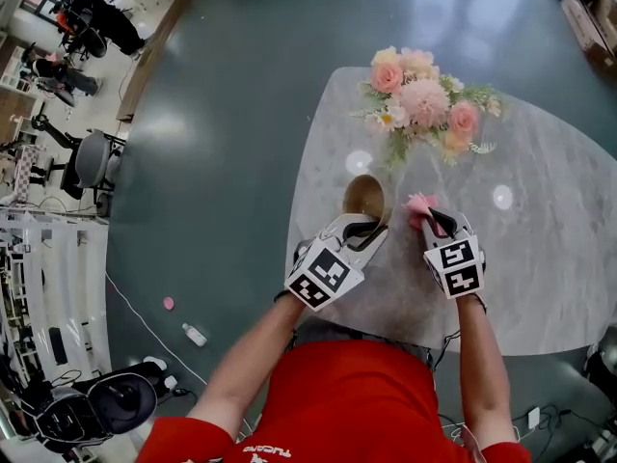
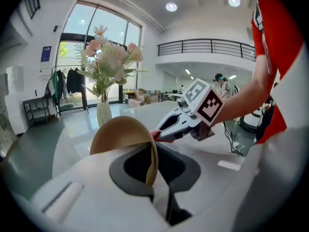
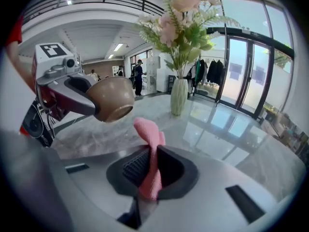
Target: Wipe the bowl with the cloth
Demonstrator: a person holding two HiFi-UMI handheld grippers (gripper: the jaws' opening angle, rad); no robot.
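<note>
A pale grey, marble-patterned table (image 1: 540,258) with a rounded corner stands on a dark, glossy blue-grey floor (image 1: 241,162). Its polished top mirrors ceiling lights as bright spots. Toward its far edge a pale vase (image 3: 178,96) stands upright, holding pink, peach and white flowers (image 1: 424,99). On the floor, well apart from the table, lie a small white bottle (image 1: 195,335), a small pink object (image 1: 169,303) and a thin white cable (image 1: 135,316).

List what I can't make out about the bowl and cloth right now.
- Bowl inside, clean or dirty: right gripper view shows only a sliver at the rim; head view too small.
- Cloth size: right gripper view shows one bunched strip in the right gripper; head view, just a tuft beyond it.
- Table near edge: head view, behind the person.
</note>
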